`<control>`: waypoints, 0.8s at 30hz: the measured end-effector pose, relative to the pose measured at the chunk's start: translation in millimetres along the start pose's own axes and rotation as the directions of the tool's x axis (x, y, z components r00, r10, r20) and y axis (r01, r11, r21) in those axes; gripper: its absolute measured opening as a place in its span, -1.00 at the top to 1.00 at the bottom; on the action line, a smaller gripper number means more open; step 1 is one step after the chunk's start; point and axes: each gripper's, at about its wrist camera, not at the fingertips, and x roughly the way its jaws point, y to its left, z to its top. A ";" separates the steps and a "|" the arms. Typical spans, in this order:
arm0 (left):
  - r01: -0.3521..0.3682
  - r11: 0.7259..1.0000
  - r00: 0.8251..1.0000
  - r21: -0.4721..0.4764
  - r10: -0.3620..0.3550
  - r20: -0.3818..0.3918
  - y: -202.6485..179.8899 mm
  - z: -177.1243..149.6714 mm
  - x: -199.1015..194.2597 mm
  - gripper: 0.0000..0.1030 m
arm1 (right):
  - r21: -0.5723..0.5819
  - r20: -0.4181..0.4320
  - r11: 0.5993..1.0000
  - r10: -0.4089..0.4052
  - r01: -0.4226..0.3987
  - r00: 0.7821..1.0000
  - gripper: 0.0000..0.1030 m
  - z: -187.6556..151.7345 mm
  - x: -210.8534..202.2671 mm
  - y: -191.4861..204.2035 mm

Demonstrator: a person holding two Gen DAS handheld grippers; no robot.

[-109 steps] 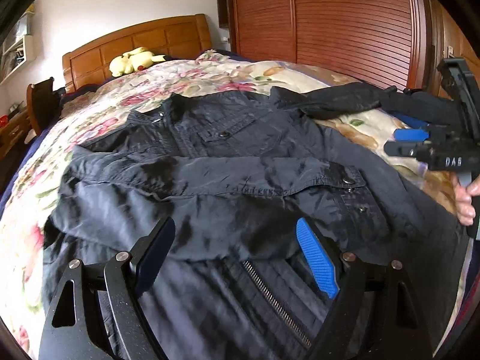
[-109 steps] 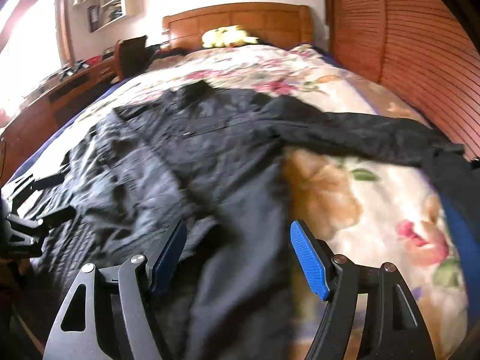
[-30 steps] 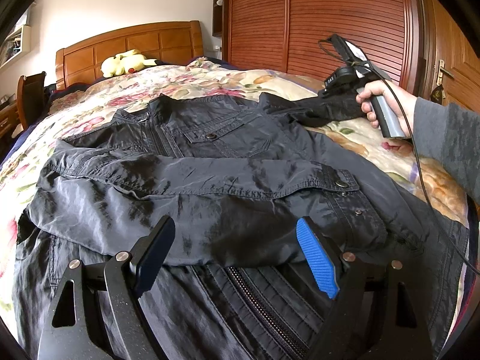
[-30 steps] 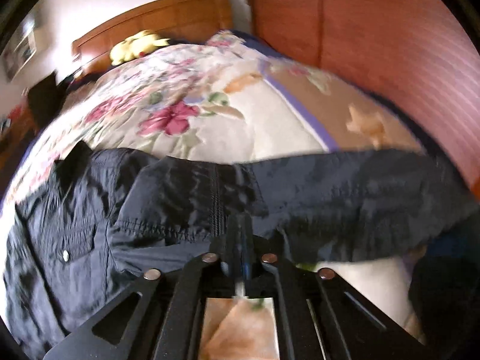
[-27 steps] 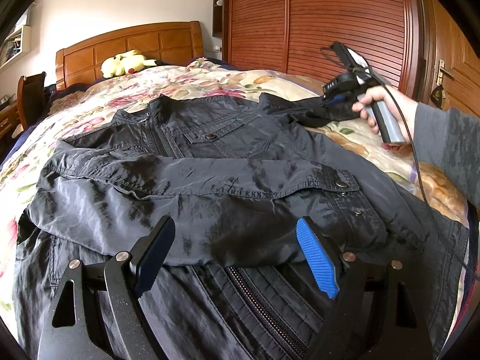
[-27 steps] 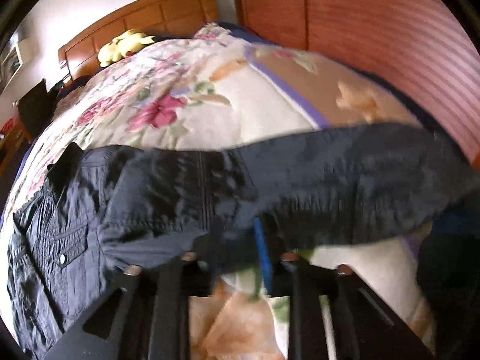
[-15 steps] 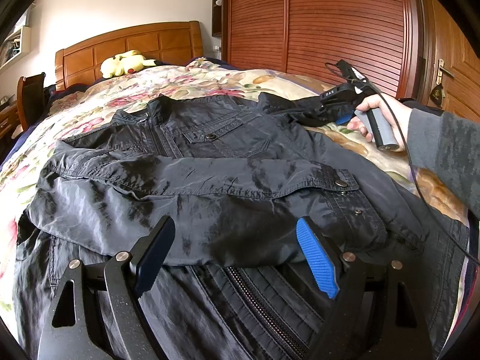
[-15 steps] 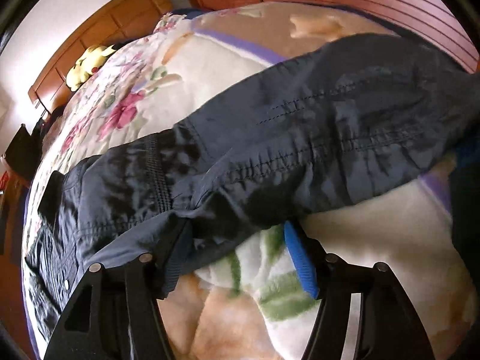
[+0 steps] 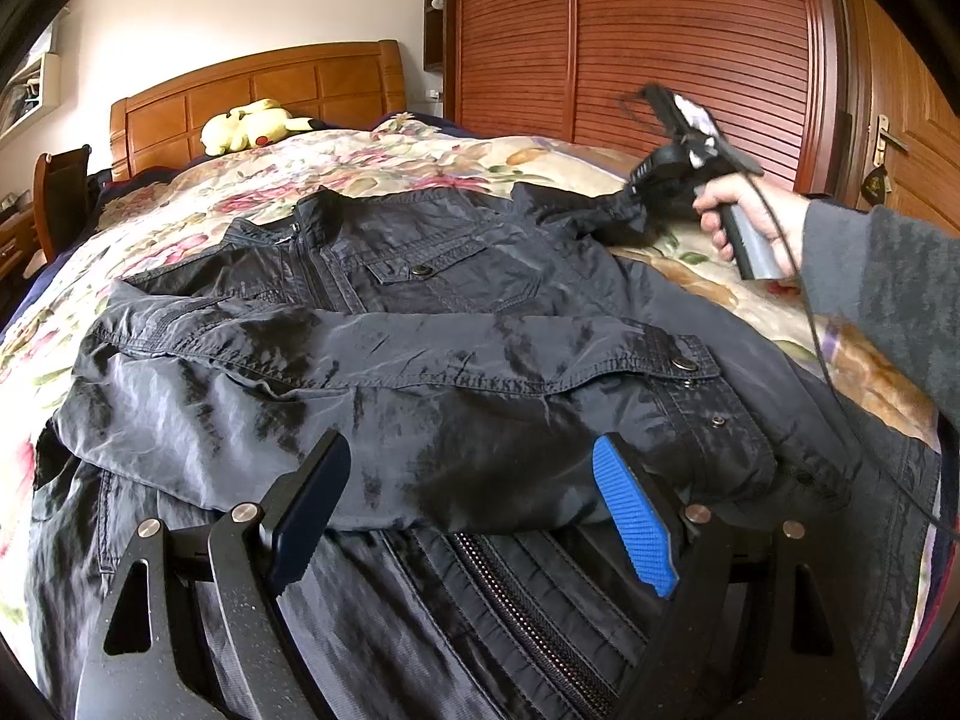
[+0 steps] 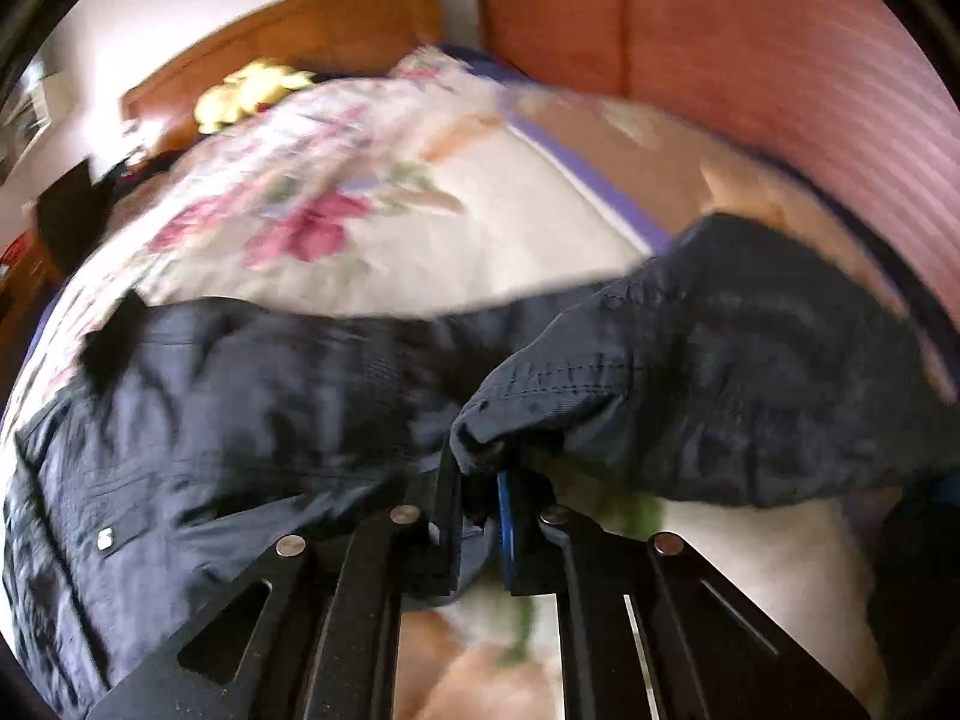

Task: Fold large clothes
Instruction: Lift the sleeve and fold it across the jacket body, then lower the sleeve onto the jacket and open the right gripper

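A dark navy jacket (image 9: 432, 312) lies face up on the floral bed. Its left sleeve (image 9: 384, 396) is folded across the chest. My left gripper (image 9: 474, 516) is open and empty, low over the jacket's hem by the zip. My right gripper (image 10: 480, 498) is shut on the jacket's right sleeve (image 10: 690, 384) and holds it bunched above the bedspread. In the left wrist view the right gripper (image 9: 645, 192) shows at the far right, holding that sleeve (image 9: 576, 213) near the shoulder.
A floral bedspread (image 9: 420, 162) covers the bed, with a wooden headboard (image 9: 258, 96) and a yellow plush toy (image 9: 252, 123) at the far end. Red-brown slatted wardrobe doors (image 9: 660, 42) stand along the right side. A chair (image 9: 60, 198) stands at far left.
My right gripper opened around the sleeve half a second ago and has now shut on it again and lifted it. The left gripper has not moved.
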 end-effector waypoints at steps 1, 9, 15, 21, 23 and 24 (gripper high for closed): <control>-0.001 1.000 1.000 -0.002 0.001 0.002 0.4 0.2 -0.2 -0.63 | -0.038 0.024 0.999 0.005 -0.004 1.000 0.83 1.1 -10.2 11.7; -0.019 1.000 0.998 -0.024 0.021 0.063 11.0 6.6 -28.7 -0.63 | -0.304 0.109 0.927 0.264 -0.221 0.958 0.83 -24.8 -121.8 120.4; -0.027 0.998 0.997 -0.057 0.031 0.074 25.1 9.8 -58.2 -0.63 | -0.378 -0.024 0.865 0.347 -0.330 0.938 0.74 -68.9 -150.1 176.0; -0.035 0.996 0.993 -0.085 0.044 0.108 38.9 11.8 -87.7 -0.63 | -0.418 -0.090 0.855 0.298 -0.308 0.950 0.64 -93.9 -147.8 200.8; -0.038 0.995 0.991 -0.089 0.049 0.121 41.9 12.6 -95.1 -0.63 | -0.428 -0.063 0.855 0.294 -0.292 0.954 0.59 -93.5 -160.3 197.1; -0.038 0.995 0.991 -0.091 0.049 0.126 43.4 12.5 -98.1 -0.63 | -0.434 -0.044 0.858 0.284 -0.275 0.958 0.52 -93.0 -166.0 195.6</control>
